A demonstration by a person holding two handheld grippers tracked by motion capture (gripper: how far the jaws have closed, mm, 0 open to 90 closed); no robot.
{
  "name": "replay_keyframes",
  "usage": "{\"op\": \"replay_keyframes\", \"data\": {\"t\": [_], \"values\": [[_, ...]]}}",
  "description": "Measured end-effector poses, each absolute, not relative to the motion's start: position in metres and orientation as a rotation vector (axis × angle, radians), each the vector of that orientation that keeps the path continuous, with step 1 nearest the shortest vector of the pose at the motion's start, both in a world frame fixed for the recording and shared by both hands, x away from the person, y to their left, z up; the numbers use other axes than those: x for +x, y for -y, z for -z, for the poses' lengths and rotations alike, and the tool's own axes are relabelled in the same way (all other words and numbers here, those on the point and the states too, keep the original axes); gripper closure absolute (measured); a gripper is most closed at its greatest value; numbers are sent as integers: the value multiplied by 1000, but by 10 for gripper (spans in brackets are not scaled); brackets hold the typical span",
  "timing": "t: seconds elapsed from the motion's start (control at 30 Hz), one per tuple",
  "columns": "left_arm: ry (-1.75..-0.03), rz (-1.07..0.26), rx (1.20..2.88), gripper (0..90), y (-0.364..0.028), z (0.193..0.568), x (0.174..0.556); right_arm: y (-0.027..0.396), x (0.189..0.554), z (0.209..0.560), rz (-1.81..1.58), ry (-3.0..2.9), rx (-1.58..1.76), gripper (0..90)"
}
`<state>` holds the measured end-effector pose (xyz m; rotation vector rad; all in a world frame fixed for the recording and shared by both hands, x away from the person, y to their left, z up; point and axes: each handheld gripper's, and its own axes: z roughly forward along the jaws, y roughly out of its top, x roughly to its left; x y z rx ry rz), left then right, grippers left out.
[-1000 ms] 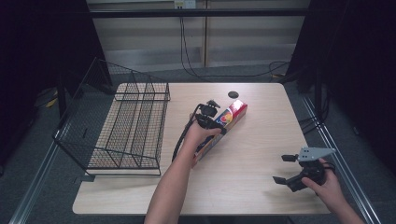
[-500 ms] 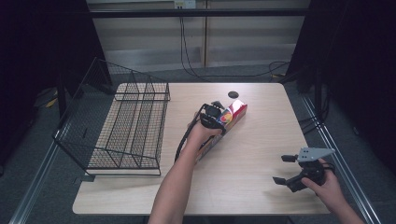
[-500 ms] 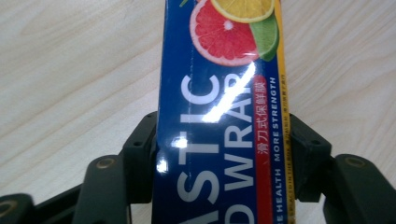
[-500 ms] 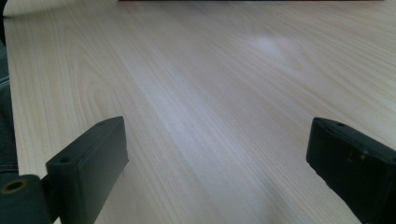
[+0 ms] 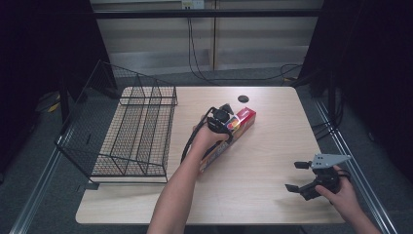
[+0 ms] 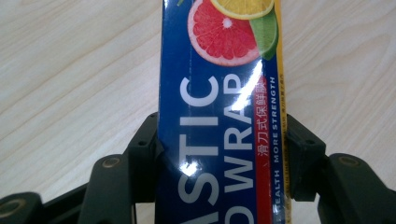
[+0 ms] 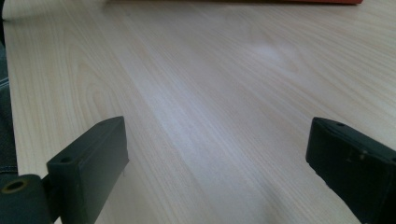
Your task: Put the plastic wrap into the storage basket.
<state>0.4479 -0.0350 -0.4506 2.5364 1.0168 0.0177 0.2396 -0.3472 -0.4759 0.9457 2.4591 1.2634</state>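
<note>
A long box of plastic wrap (image 5: 245,118), blue with red ends and citrus pictures, lies slantwise at the middle of the table (image 5: 272,146). My left gripper (image 5: 222,123) reaches down over its middle. Its jaws have just been closing and now press on both long sides of the box (image 6: 219,107), shut on it. In the left gripper view the left gripper (image 6: 222,140) straddles the blue face. My right gripper (image 5: 297,176) rests low near the table's front right corner, open, with bare wood between its jaws in the right gripper view (image 7: 217,154).
A black wire basket (image 5: 141,131) lies on the table's left side and hangs over its left edge. A small round black disc (image 5: 243,98) sits near the far edge behind the box. Cables run on the floor beyond the table.
The left hand has shifted slightly right onto the box and its jaws have closed on the box's sides. The right gripper has stayed where it was.
</note>
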Motion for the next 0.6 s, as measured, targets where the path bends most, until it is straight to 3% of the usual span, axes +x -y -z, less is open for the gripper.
{"op": "replay_keyframes", "data": {"t": [0.6], "values": [[-1110,-27,2493,431,13,420,449,347,240,475,-1267,-2460,938,52]]}}
